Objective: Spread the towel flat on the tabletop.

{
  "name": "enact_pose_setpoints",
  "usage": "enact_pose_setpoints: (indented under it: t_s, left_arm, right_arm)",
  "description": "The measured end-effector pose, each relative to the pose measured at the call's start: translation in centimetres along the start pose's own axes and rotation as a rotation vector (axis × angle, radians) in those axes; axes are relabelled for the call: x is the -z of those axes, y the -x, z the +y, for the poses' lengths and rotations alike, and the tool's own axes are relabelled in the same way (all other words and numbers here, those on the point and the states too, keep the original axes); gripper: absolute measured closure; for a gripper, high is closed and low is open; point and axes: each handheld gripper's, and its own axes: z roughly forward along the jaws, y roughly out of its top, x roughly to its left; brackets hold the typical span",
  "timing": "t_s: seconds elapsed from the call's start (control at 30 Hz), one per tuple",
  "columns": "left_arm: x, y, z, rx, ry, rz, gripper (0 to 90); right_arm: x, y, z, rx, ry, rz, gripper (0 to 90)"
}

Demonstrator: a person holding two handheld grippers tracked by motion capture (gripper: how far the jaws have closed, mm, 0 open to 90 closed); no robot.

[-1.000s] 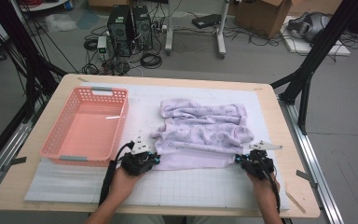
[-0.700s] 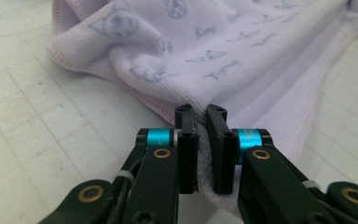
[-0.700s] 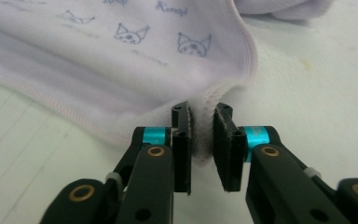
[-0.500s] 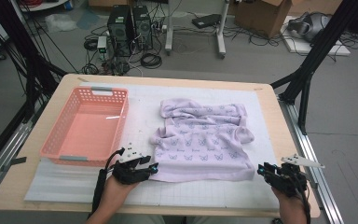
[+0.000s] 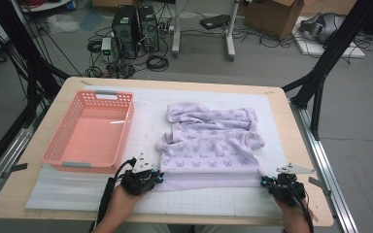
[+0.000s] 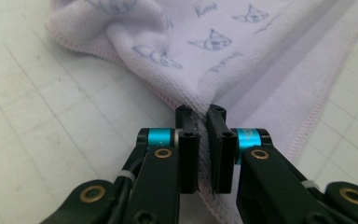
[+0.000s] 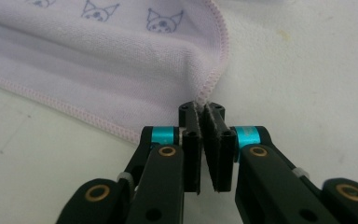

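Note:
A lilac towel (image 5: 209,145) printed with small cat faces lies on the white mat, flat along its near edge and bunched at the far side. My left gripper (image 5: 158,178) is shut on the towel's near left corner; in the left gripper view the cloth (image 6: 242,56) is pinched between the jaws of the left gripper (image 6: 201,114). My right gripper (image 5: 264,182) is shut on the near right corner, where the pink hem of the towel (image 7: 112,70) runs into the right gripper (image 7: 201,109). Both pairs of jaws have just been closing on the cloth.
A pink plastic basket (image 5: 90,165) stands empty on the left of the table, beside the towel. The gridded white mat (image 5: 209,204) covers most of the wooden table (image 5: 296,145). Black frame legs rise at both sides; computers and cables sit on the floor beyond.
Both grippers have come toward the near table edge, the right one also to the right. The towel's near edge, bunched a second ago, now lies drawn out flat between them.

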Motion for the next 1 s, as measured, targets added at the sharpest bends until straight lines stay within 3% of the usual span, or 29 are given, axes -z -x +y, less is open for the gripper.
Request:
enact_pose_setpoints:
  t_s: [0.03,0.17,0.23,0.33,0.57,0.63,0.7,0.77,0.9,1.0]
  left_arm:
    - [0.3,0.1,-0.2,-0.001,-0.001,0.001,84.6]
    - [1.6,0.7,-1.6,0.064,0.029,-0.018,84.6]
    - [2.5,1.1,-2.3,0.089,0.045,-0.035,84.5]
    - [3.7,2.1,-3.3,0.104,0.057,-0.055,84.4]
    - [5.5,4.9,-5.0,0.077,0.041,-0.103,83.7]
    - [5.4,5.3,-5.2,0.045,0.043,-0.081,77.4]
    - [5.4,5.0,-4.8,0.041,0.075,-0.061,61.0]
    - [5.5,4.2,-4.5,0.052,0.127,-0.033,53.9]
    - [4.8,2.6,-4.1,0.089,0.160,0.003,50.2]
    - [3.3,2.4,-3.8,0.098,0.137,-0.006,49.7]
  right_arm:
    - [0.2,-0.1,-0.2,0.002,0.001,-0.004,85.9]
    - [1.8,-0.9,-1.6,-0.003,0.012,0.006,86.1]
    - [2.7,-1.4,-2.5,0.019,0.018,0.011,86.1]
    - [4.2,-2.3,-3.9,0.022,0.007,0.016,86.1]
    - [7.4,-3.2,-6.6,-0.005,-0.026,0.052,85.3]
    - [7.6,-3.2,-6.8,-0.010,-0.044,0.073,78.7]
    - [7.5,-3.2,-6.8,-0.006,-0.016,0.053,69.5]
    - [7.2,-3.0,-6.4,-0.018,0.034,0.066,61.8]
    - [6.0,-2.9,-5.1,-0.015,0.100,0.046,61.3]
    - [4.4,-2.7,-4.0,-0.016,0.089,0.011,61.3]
